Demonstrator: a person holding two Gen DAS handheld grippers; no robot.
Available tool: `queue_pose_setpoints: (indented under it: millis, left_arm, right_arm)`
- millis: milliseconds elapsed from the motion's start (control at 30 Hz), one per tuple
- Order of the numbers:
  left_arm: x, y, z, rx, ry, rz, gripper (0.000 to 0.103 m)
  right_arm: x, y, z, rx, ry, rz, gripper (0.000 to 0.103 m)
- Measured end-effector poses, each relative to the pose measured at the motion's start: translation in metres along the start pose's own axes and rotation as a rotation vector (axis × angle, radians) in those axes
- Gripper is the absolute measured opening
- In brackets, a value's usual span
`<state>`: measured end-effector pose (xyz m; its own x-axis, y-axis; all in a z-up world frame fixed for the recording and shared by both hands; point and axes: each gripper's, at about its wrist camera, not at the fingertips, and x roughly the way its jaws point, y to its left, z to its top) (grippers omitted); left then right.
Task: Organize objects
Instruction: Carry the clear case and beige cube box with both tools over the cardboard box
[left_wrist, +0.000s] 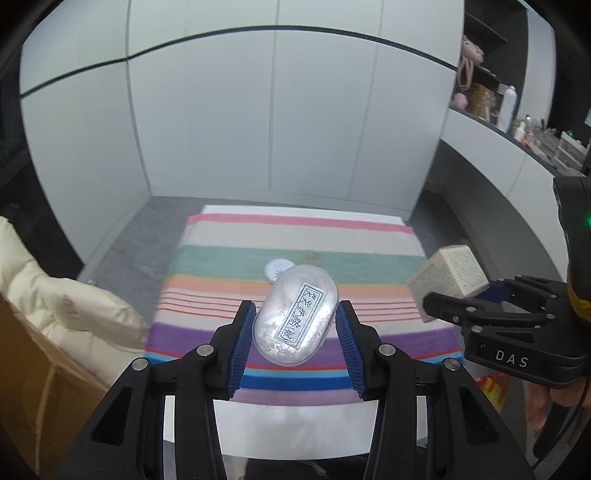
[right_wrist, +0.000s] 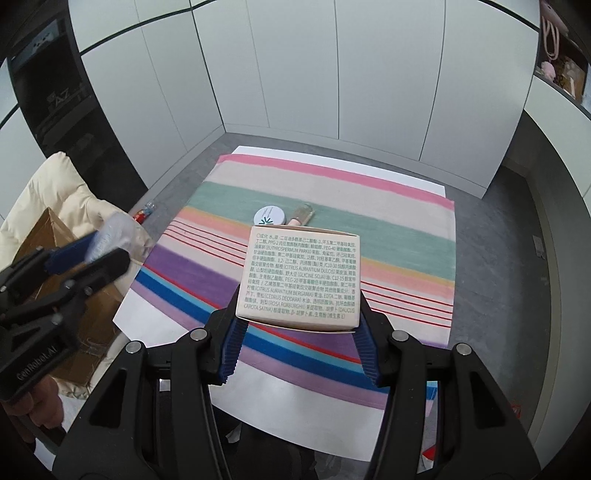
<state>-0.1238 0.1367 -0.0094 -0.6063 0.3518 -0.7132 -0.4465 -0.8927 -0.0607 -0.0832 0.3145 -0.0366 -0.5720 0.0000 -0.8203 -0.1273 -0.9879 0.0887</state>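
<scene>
Left wrist view: left gripper (left_wrist: 295, 332) clamps a clear oval case (left_wrist: 295, 315) by its curved sides, above the striped cloth (left_wrist: 229, 258). Risk: smooth rounded walls could slip between the pads if the hand tilts or jolts.

Right wrist view: right gripper (right_wrist: 299, 325) grips a printed carton (right_wrist: 299, 275) at its near lower edge, above the same cloth. Risk: the shallow hold could let it pivot and drop onto the round tin (right_wrist: 269, 215) or small bottle (right_wrist: 303, 215) lying on the cloth.

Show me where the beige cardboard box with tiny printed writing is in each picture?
Left wrist view: the beige cardboard box sits at the right edge, in the right gripper.
Right wrist view: the box fills the centre.
Shared landmark: the round white tin on the striped cloth.
</scene>
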Motion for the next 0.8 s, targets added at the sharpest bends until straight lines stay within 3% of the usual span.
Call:
queue_pose_setpoints:
  millis: [200, 300, 800]
  left_arm:
    - [-0.019, 0.018, 0.009, -0.034, -0.045, 0.009, 0.046]
    - [-0.015, 0.024, 0.006, -0.043, -0.029, 0.025, 0.046]
    - [-0.023, 0.069, -0.009, -0.102, -0.016, 0.09, 0.046]
  right_arm:
    - [-0.002, 0.021, 0.007, -0.03, -0.008, -0.003, 0.055]
    - [-0.007, 0.033, 0.01, -0.062, -0.041, -0.008, 0.055]
    - [0.015, 0.085, 0.025, -0.112, -0.032, 0.069, 0.055]
